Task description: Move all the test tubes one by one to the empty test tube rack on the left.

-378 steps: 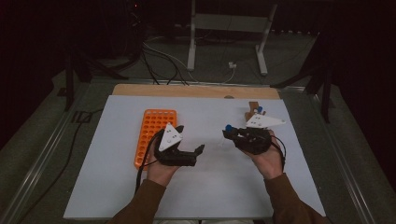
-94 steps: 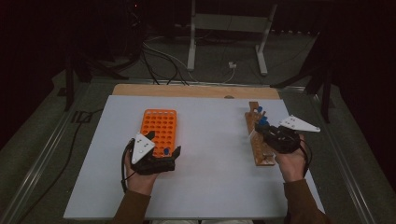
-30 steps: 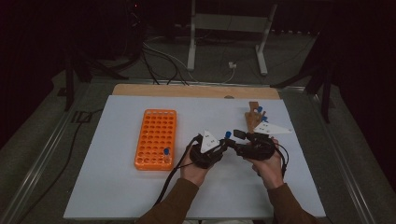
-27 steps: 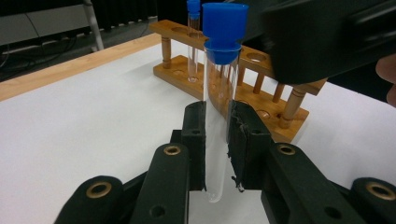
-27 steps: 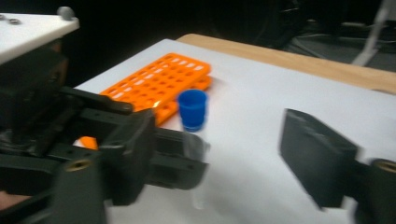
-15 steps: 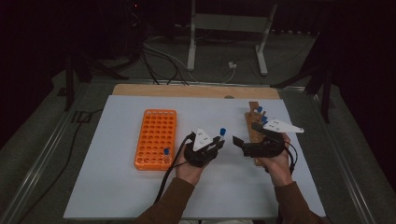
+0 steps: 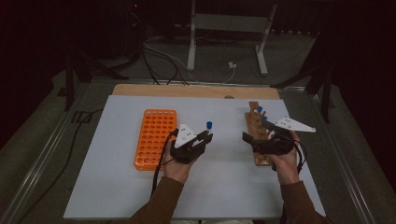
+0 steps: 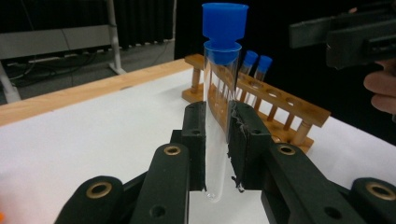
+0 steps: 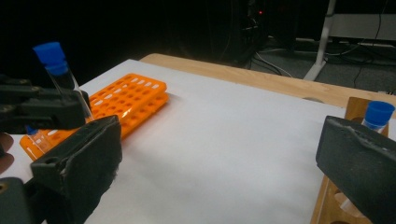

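Observation:
My left gripper (image 7: 204, 137) (image 8: 217, 144) is shut on a clear test tube with a blue cap (image 7: 208, 126) (image 8: 219, 112), held upright above the white mat. To its left lies the orange tube rack (image 7: 155, 137) (image 9: 126, 100), with a blue-capped tube (image 9: 36, 136) in its near end. My right gripper (image 7: 254, 131) (image 9: 219, 158) hovers by the wooden rack (image 7: 258, 140) (image 8: 280, 100). Its jaws have just been opening and stand wide, with nothing between them. Two blue-capped tubes (image 8: 257, 63) stand in the wooden rack.
The white mat (image 7: 219, 186) covers a wooden tabletop whose far edge (image 7: 187, 91) shows. Behind the table are cables and a metal stand (image 7: 224, 28) on the floor. Bare mat lies between the two racks.
The grippers were together mid-table a second ago. The right jaws opened, the left gripper kept the tube and moved left, and the right hand drew back to the wooden rack.

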Demonstrator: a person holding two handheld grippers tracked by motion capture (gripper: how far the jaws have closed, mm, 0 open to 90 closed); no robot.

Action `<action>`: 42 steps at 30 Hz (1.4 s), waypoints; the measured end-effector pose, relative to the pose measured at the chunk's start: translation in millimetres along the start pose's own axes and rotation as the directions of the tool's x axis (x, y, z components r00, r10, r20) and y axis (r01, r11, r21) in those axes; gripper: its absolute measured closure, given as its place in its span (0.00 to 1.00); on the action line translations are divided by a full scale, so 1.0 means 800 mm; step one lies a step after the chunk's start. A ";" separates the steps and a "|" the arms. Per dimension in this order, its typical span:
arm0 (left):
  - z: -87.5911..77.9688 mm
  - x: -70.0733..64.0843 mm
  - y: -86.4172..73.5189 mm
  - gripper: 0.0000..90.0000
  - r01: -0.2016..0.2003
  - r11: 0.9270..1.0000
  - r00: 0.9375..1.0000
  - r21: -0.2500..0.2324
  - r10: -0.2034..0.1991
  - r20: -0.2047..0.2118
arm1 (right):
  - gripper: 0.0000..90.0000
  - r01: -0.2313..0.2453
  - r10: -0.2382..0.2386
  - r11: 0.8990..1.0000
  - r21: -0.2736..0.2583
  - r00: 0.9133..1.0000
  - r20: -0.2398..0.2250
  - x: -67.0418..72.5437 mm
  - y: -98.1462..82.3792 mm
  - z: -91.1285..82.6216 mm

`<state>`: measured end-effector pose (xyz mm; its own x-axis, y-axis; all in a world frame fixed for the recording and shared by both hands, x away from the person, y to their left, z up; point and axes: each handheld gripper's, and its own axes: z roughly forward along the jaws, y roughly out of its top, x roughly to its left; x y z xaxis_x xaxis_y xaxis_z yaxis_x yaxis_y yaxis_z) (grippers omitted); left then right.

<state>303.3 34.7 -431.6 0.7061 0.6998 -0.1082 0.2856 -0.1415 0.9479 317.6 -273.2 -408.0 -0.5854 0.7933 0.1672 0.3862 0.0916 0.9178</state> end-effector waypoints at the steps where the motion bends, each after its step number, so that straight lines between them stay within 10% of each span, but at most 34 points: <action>1: -0.003 0.002 0.001 0.87 0.002 1.000 1.000 -0.005 -0.002 -0.002 | 0.00 0.000 0.000 1.000 -0.002 1.000 0.001 -0.001 0.000 -0.001; 22: -0.053 0.058 0.009 0.87 0.015 0.999 0.994 -0.040 -0.019 -0.105 | 0.00 -0.028 0.028 0.999 -0.019 0.999 0.026 -0.016 0.001 -0.012; 42: -0.106 0.095 -0.024 0.87 0.027 1.000 0.989 0.008 -0.026 -0.145 | 0.01 -0.031 0.032 0.999 -0.021 0.999 0.020 -0.017 0.000 -0.015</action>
<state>296.1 149.9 -432.4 0.5970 0.7974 -0.0883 0.3100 -0.1277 0.9421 317.5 -291.3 -406.1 -0.5583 0.8078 0.1889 0.3897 0.0543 0.9194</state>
